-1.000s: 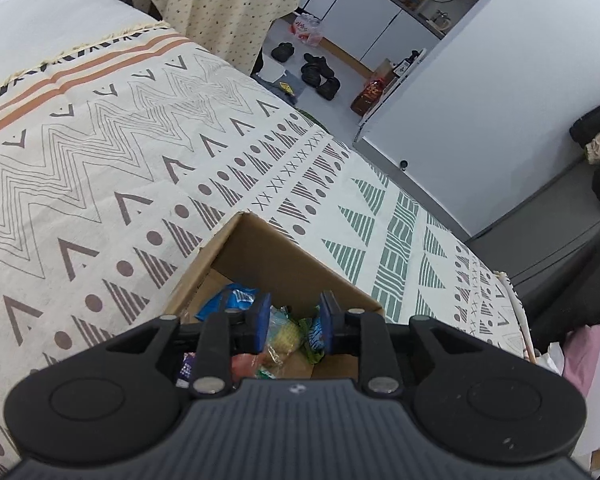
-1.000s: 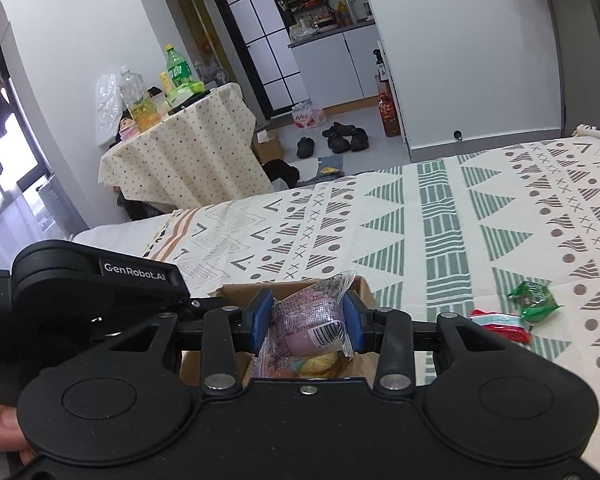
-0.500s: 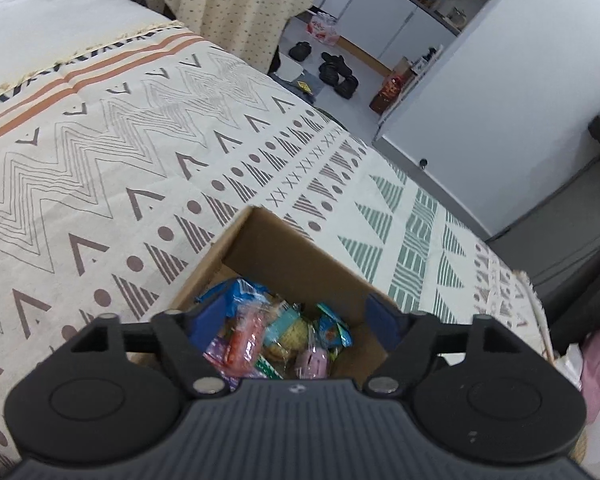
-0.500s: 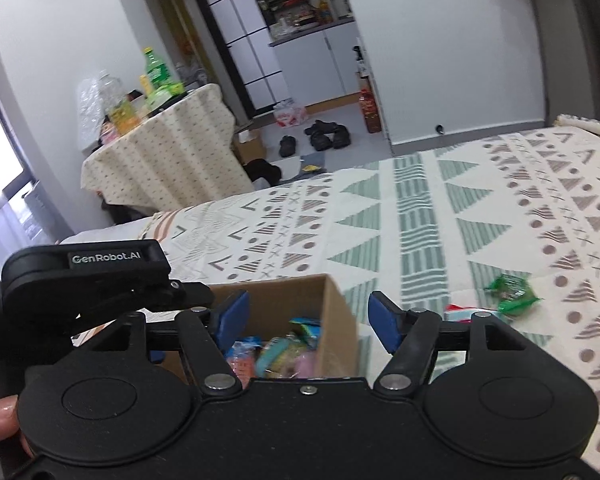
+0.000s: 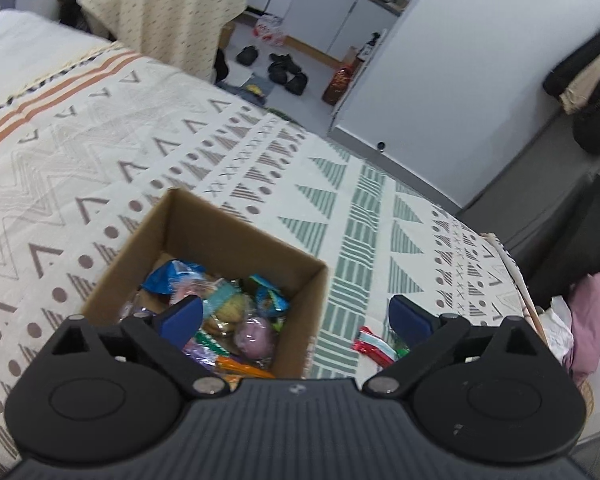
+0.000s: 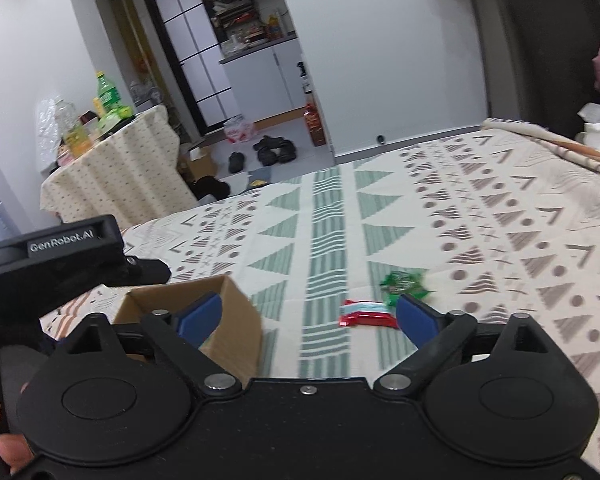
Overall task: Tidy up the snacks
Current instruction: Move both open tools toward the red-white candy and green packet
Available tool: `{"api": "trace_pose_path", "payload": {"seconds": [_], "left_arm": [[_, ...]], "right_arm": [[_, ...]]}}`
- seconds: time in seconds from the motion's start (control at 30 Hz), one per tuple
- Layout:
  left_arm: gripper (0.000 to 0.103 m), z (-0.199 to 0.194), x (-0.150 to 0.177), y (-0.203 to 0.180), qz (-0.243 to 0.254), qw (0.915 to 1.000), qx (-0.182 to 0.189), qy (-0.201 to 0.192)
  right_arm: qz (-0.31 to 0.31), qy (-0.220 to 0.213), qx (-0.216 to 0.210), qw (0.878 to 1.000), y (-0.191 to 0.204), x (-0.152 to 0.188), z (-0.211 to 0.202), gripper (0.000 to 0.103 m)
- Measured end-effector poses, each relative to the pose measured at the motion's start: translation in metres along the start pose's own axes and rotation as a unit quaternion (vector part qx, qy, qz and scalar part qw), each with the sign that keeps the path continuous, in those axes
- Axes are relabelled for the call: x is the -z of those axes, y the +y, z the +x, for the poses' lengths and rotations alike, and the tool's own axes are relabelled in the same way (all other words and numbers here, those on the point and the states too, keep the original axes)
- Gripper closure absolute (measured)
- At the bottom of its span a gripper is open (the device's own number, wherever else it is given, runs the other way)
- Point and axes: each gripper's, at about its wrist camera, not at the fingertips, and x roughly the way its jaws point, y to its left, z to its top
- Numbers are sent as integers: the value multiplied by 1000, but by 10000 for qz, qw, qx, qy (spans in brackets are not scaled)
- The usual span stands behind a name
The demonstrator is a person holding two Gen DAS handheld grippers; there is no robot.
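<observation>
An open cardboard box [image 5: 236, 236] sits on the patterned bedspread and holds several wrapped snacks, among them a pink round one [image 5: 256, 334] and a blue packet [image 5: 168, 276]. My left gripper [image 5: 296, 316] is open and empty, over the box's right side. A red-and-white snack bar [image 6: 364, 314] and a green wrapped snack [image 6: 402, 282] lie on the bedspread right of the box [image 6: 236, 320]. My right gripper [image 6: 308, 314] is open and empty, between the box and these two snacks. The bar also shows in the left wrist view [image 5: 374, 346].
The left gripper's black body [image 6: 60, 252] is at the left of the right wrist view. A cloth-covered table [image 6: 116, 168] with bottles stands beyond the bed. Shoes [image 6: 274, 150] lie on the floor by white cabinets. The bed's right edge [image 5: 516, 276] borders pink fabric.
Both grippers opened. The pink wrapped snack held by the right gripper now lies in the box. Both views have swung right, toward the two loose snacks.
</observation>
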Motion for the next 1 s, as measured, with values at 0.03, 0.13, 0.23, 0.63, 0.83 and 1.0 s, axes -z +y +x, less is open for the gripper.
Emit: {"api": "trace_pose_path", "payload": {"seconds": [0.03, 0.13, 0.23, 0.63, 0.83, 1.0], "left_arm": [[4, 0, 2, -4, 57, 10000, 4, -3], [4, 2, 9, -15, 238, 9997, 37, 50], [4, 3, 17, -26, 465, 9989, 59, 83], [4, 8, 45, -62, 1246, 9919, 217, 151], [4, 14, 55, -73, 1446, 9889, 257, 209], [4, 20, 62, -81, 1587, 9867, 271, 233]], "right_arm": [[8, -12, 50, 10000, -5, 0, -3, 6], [68, -26, 140, 9999, -19, 2, -10, 5], [121, -58, 221, 9997, -32, 3, -17, 5], [258, -89, 379, 9989, -77, 13, -33, 4], [440, -27, 376, 9983, -100, 25, -32, 4], [714, 54, 334, 9969, -117, 37, -27, 4]]}}
